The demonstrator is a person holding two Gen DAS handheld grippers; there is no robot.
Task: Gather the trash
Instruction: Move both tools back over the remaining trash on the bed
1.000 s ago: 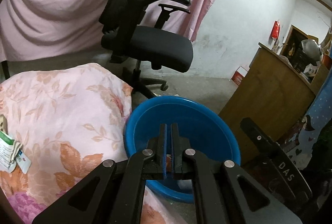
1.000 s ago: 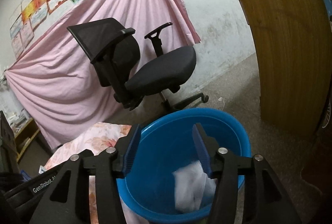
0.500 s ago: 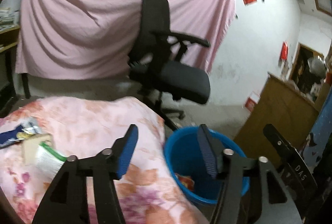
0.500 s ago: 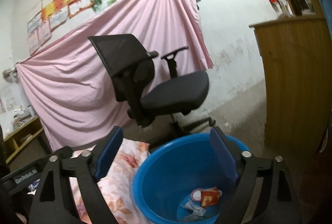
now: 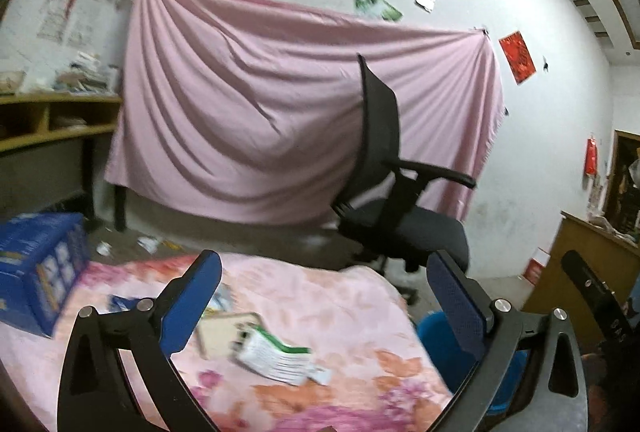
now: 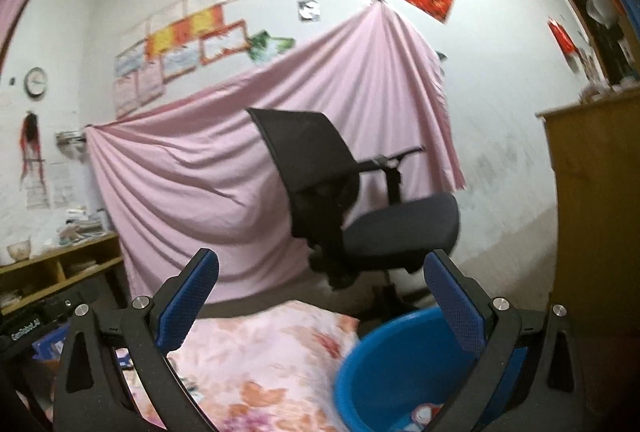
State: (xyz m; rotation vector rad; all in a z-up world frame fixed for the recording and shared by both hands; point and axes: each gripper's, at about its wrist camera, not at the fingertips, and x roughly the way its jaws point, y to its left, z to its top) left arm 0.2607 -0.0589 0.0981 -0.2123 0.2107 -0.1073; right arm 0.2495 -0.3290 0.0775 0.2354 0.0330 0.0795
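Both grippers (image 5: 324, 296) (image 6: 320, 292) hover level (jaws wide apart).

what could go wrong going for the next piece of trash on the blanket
The white and green packet lies flat on the soft floral blanket, so the open left gripper may pinch fabric along with it. The blue basin sits right at the blanket's edge, so a low sweep could knock it.

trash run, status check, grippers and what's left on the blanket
Left gripper open, empty. Right gripper open, empty. Green-white packet on floral blanket. Blue basin alongside, path clear.
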